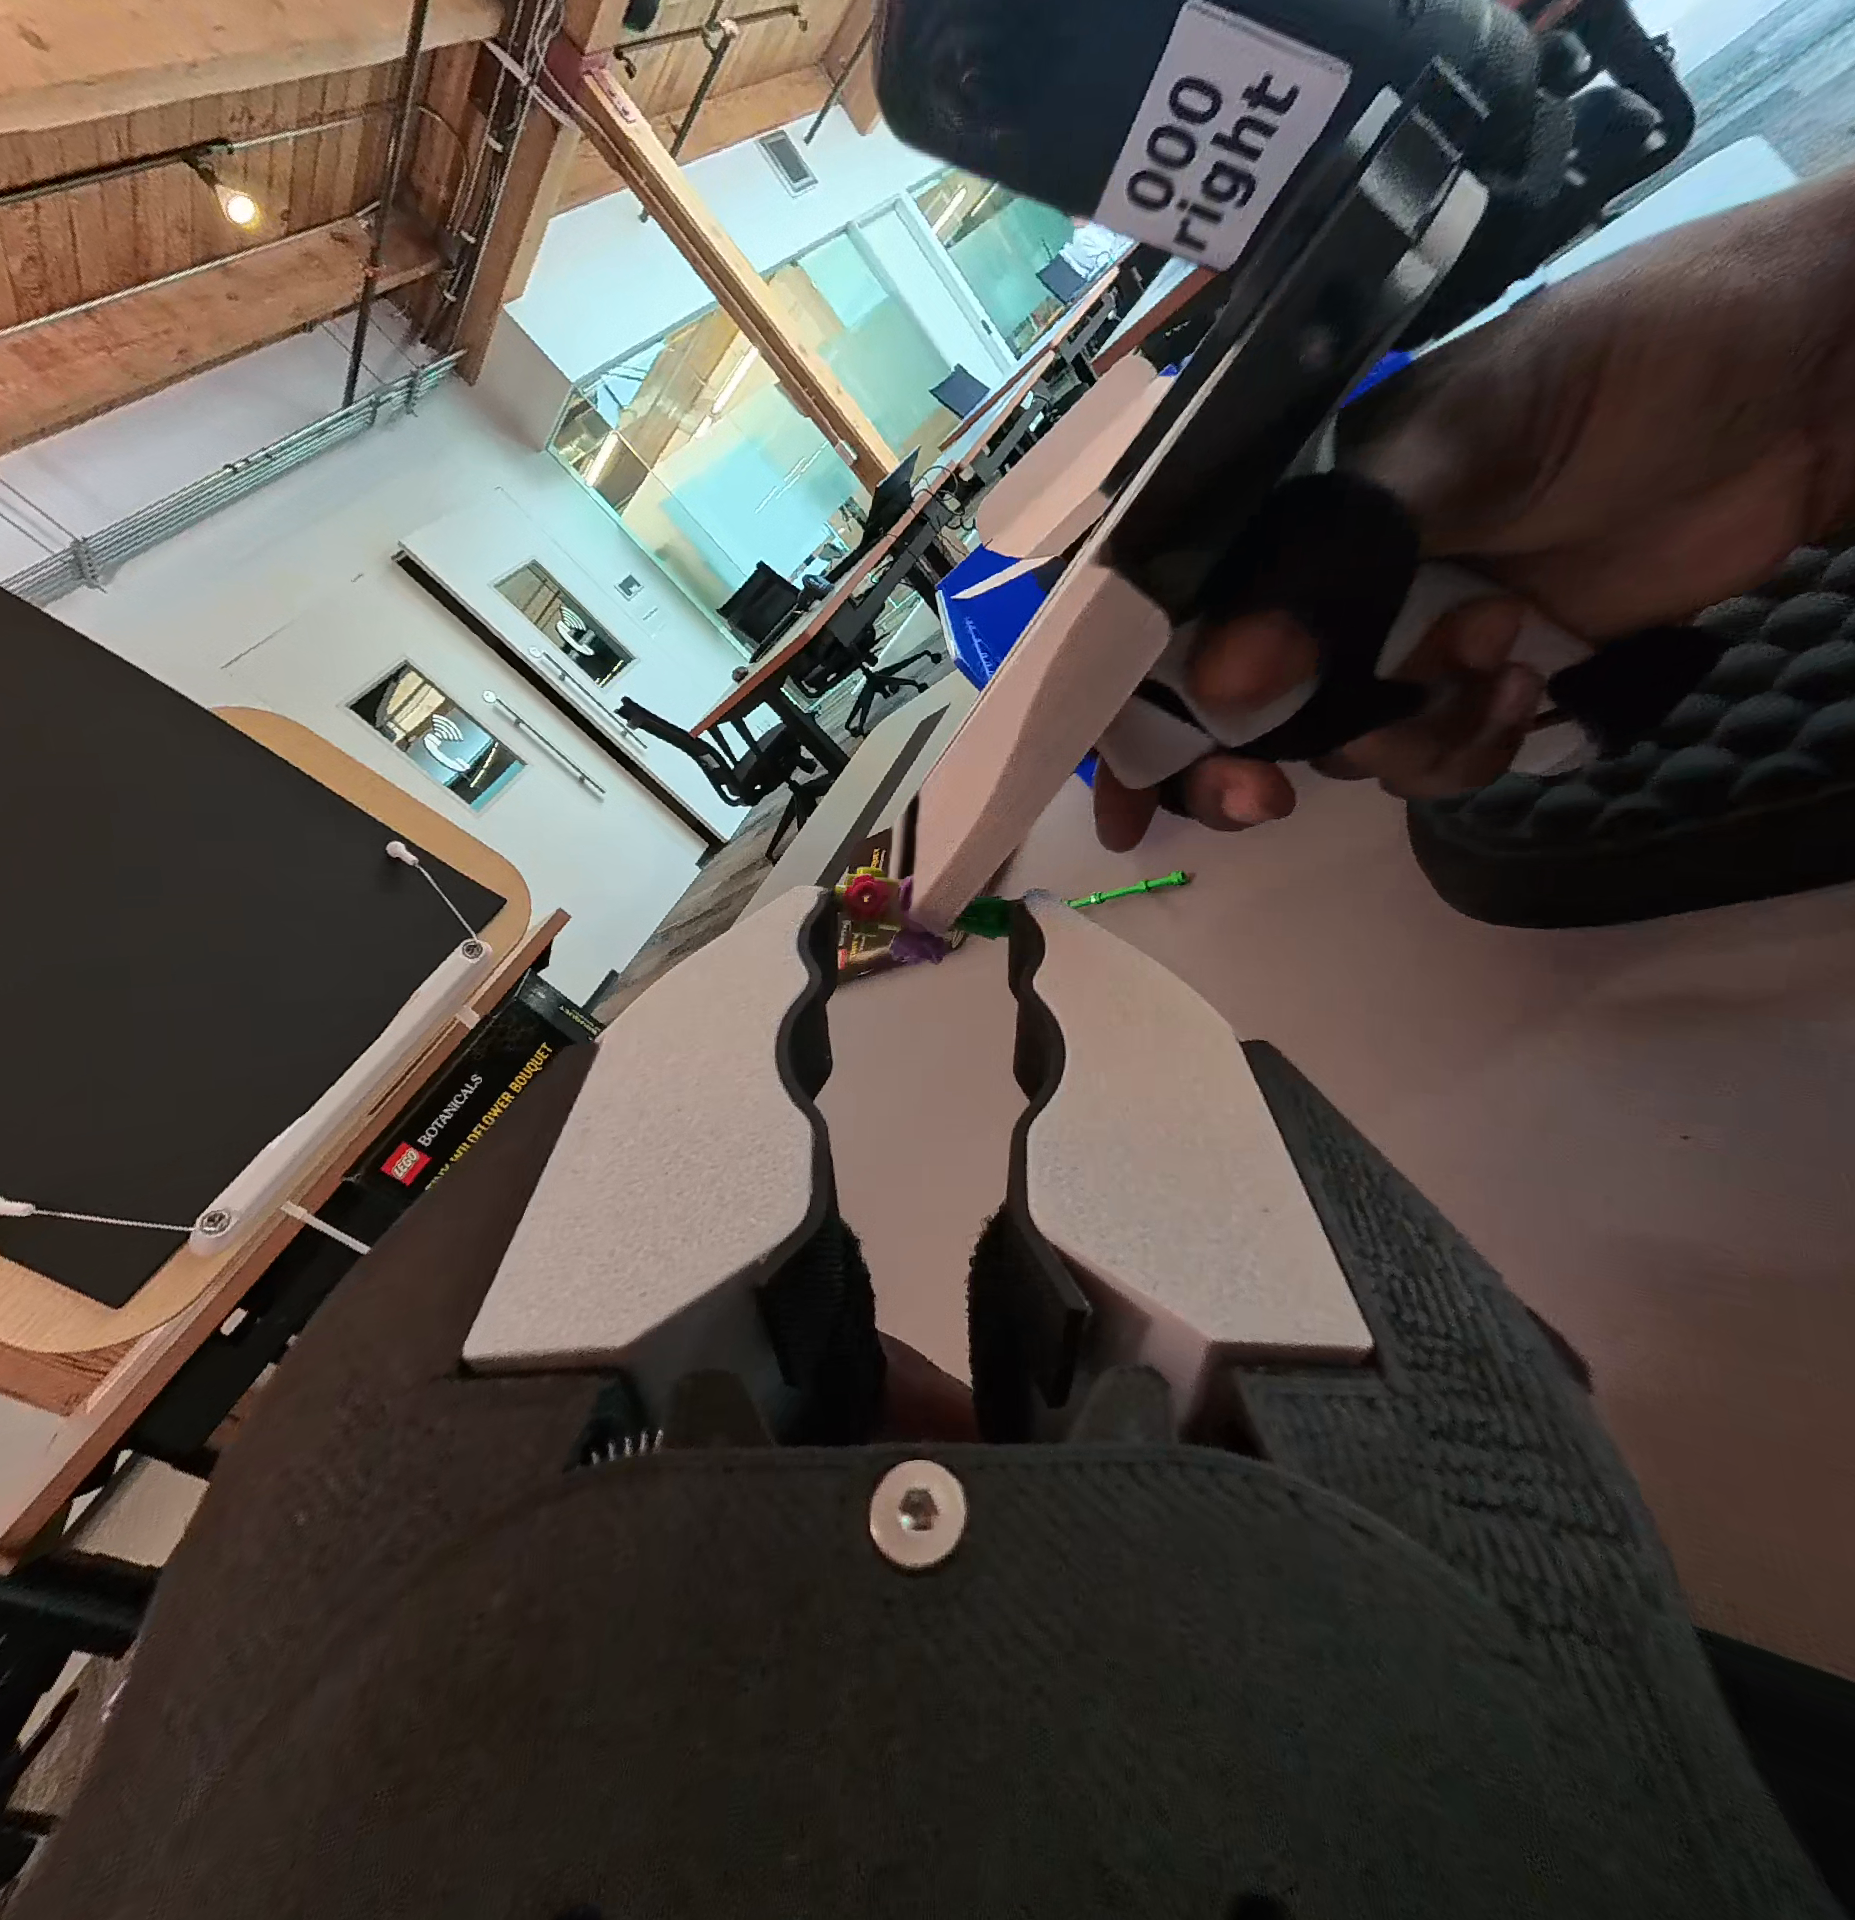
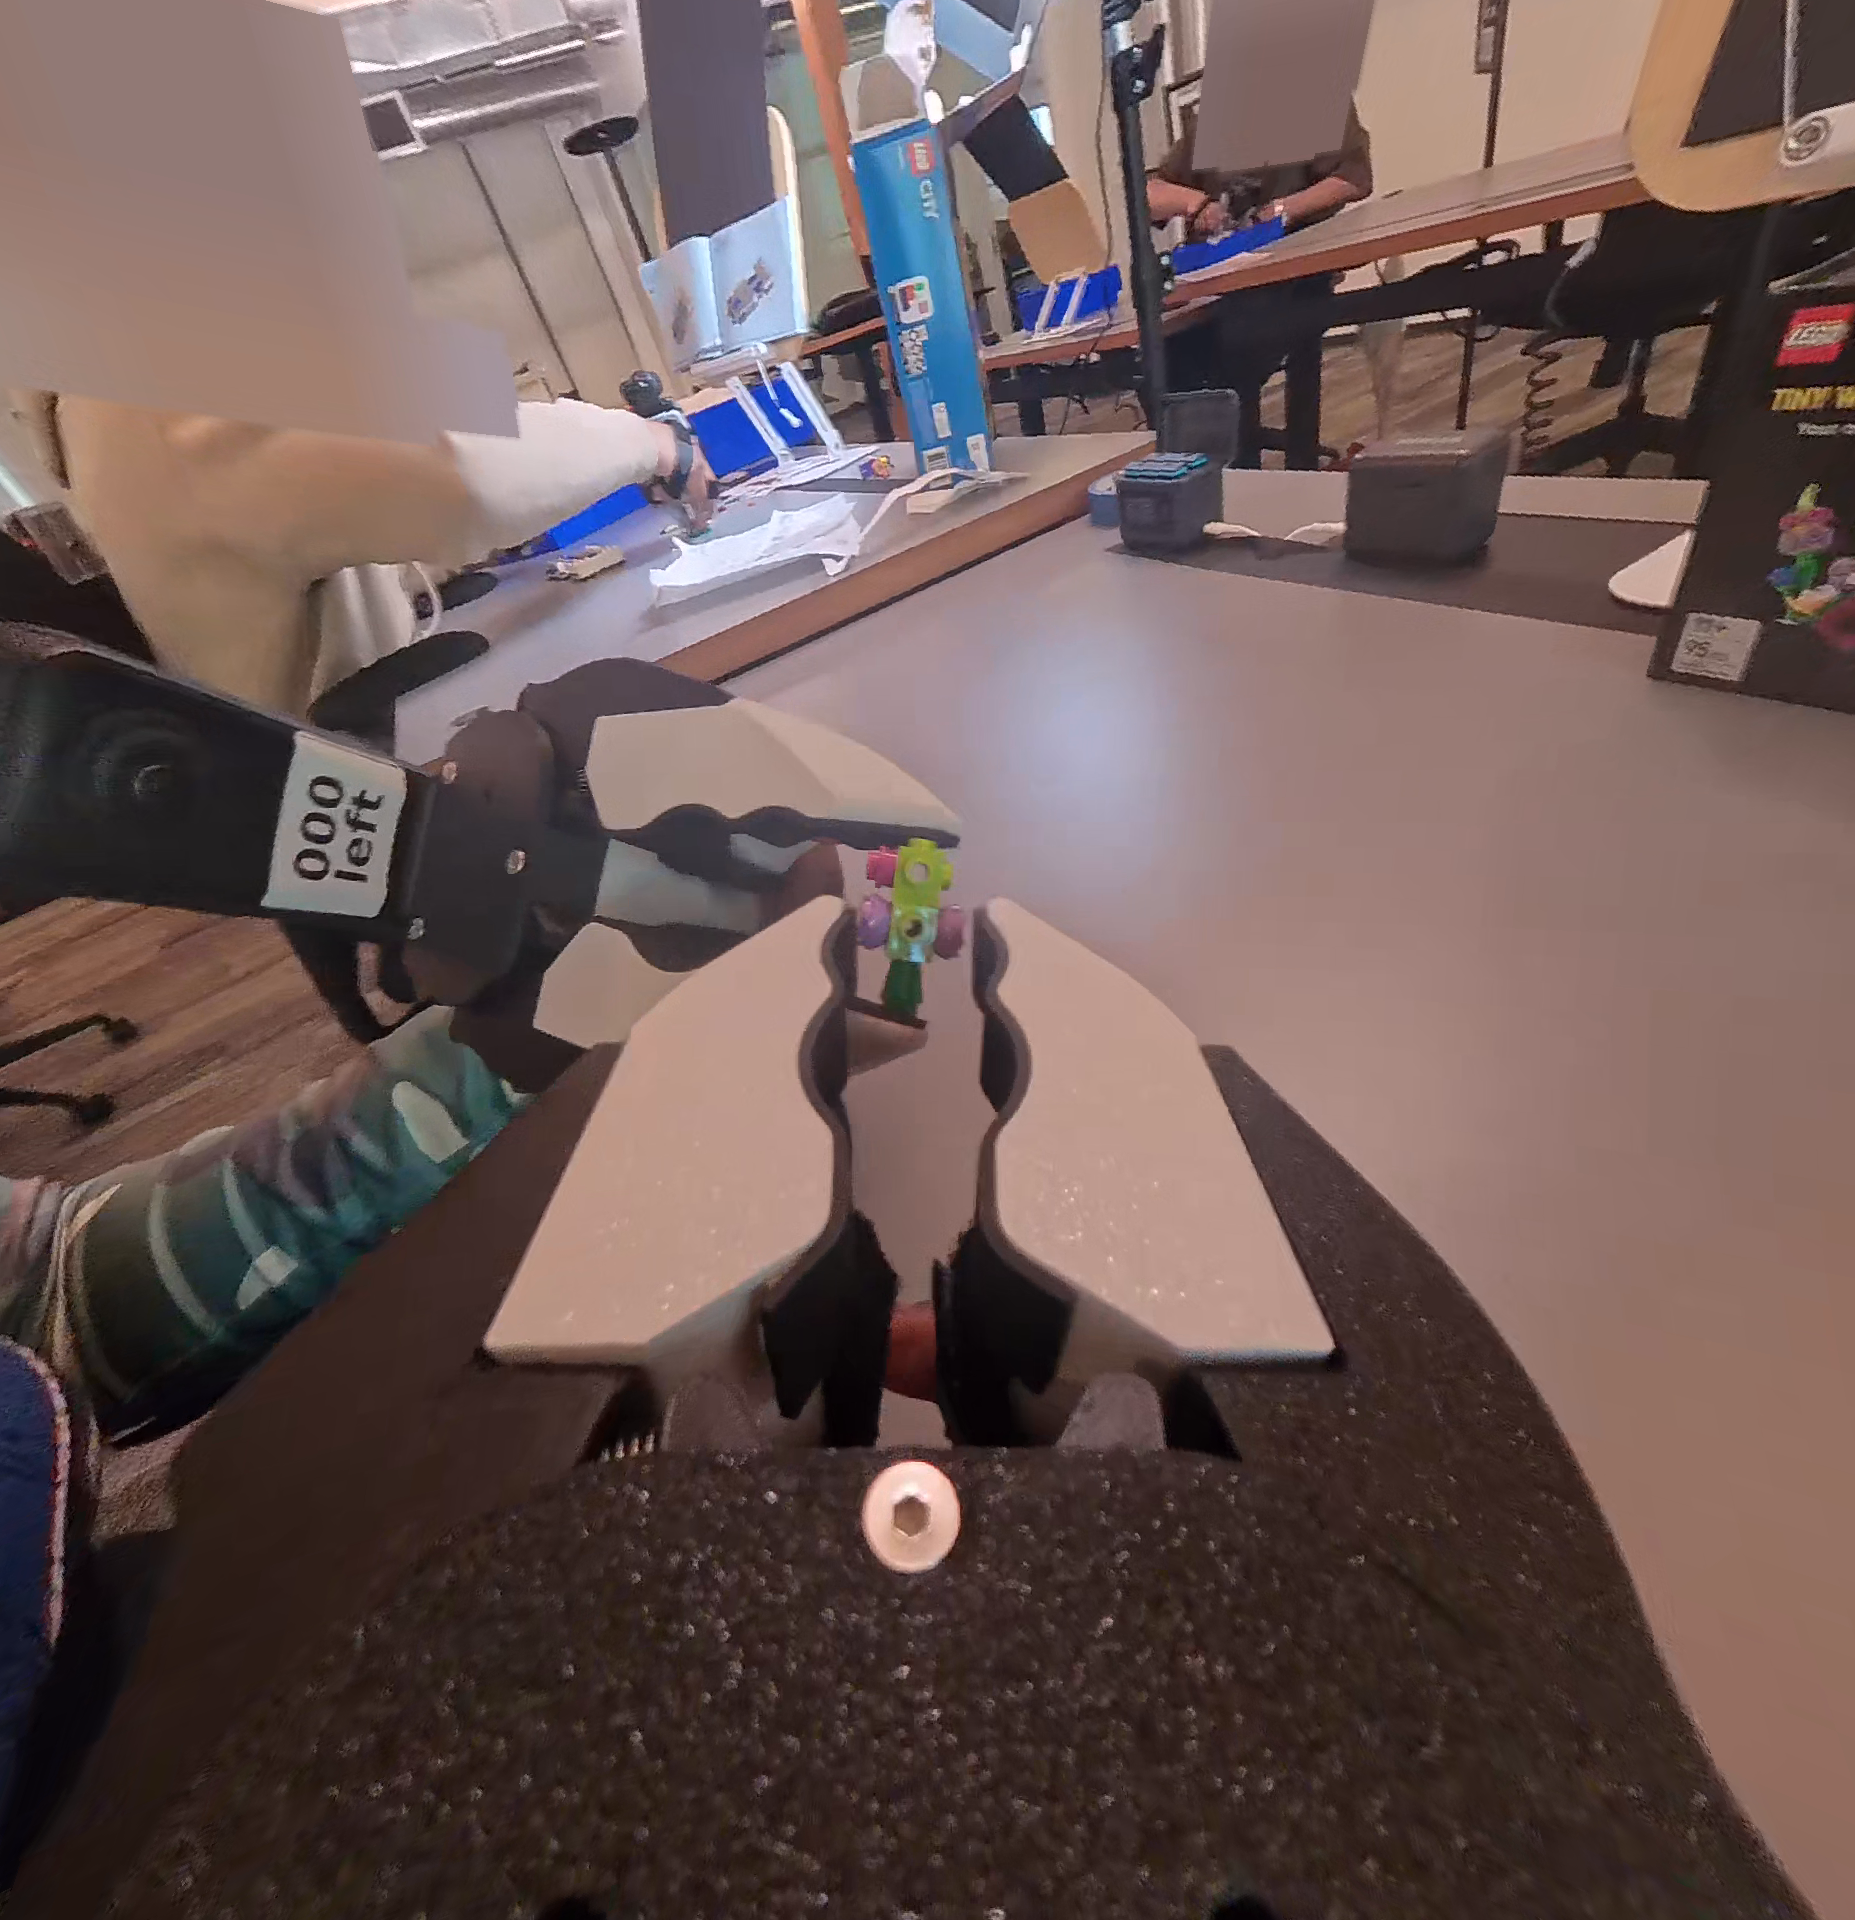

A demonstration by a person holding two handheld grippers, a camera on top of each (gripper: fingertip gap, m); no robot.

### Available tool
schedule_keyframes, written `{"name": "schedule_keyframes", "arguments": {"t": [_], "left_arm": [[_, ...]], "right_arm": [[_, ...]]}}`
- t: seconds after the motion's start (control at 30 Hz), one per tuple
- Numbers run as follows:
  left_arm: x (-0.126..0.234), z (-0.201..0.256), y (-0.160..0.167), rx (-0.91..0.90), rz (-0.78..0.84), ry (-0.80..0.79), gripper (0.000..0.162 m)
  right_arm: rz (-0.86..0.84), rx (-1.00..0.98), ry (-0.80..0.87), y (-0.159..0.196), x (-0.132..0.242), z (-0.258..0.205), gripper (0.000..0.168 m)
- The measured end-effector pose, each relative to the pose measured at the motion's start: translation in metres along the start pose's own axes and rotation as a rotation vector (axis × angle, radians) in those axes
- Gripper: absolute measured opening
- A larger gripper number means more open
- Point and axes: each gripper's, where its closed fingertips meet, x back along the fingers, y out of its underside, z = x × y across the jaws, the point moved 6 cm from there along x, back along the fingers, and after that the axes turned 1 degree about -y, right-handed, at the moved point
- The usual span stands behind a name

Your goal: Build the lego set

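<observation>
**Inspector:** Nearest to us, right gripper [image 2: 907,951]: jaws spread, flanking the flower assembly [image 2: 910,914] without clear contact. That piece stands on a green stem on the grey table [image 2: 1318,935], directly between the tips.

**Assistant:** And the left gripper [image 2: 892,868]?

**Inspector:** Coming in from the side, its upper finger over the lime block at the top of the assembly. Jaws parted; whether they touch the piece, I cannot tell. A loose green stem piece [image 1: 1125,891] lies on the table just beyond the right gripper's tip.

**Assistant:** Step in hand?

**Inspector:** My judgement: steadying the flower cluster for a further attachment. Next, one gripper must close on the stem to hold it upright while the other fetches the loose stem piece.
</observation>
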Motion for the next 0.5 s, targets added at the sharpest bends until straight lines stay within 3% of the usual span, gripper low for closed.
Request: {"name": "schedule_keyframes", "arguments": {"t": [0.13, 0.33, 0.5], "left_arm": [[0.001, 0.001, 0.000, 0.005, 0.018, 0.009, 0.031], [0.008, 0.001, -0.016, 0.124, 0.218, 0.092, 0.040], [0.009, 0.006, -0.019, 0.095, 0.242, 0.120, 0.039]], "right_arm": [[0.022, -0.047, -0.077, 0.001, 0.000, 0.002, 0.019], [0.146, -0.419, -0.531, -0.001, 0.007, -0.006, 0.018], [0.152, -0.559, -0.670, 0.003, 0.005, -0.007, 0.018]]}}
